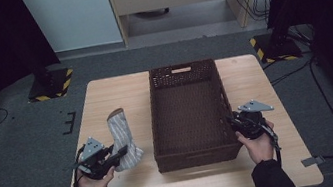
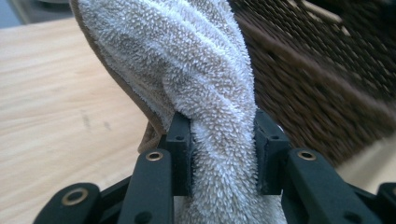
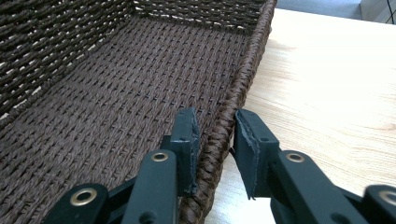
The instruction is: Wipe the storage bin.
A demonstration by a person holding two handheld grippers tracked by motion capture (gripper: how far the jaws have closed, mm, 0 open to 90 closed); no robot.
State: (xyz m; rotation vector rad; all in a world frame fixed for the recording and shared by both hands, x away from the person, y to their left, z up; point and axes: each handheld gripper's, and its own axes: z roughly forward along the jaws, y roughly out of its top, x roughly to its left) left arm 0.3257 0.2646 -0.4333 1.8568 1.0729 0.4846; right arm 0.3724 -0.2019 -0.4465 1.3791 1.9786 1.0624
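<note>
Tools (image 1: 122, 152) clamping towel (image 1: 121, 131), basket rim (image 1: 226, 109)

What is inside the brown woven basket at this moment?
Nothing lies in the basket: its woven floor shows bare in the high view and the right gripper view. Only one jaw of the right hand-held gripper reaches inside its right wall. The towel is outside.

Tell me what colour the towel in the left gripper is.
The towel is off-white terry with a tan edge, clearest in the left gripper view.
</note>
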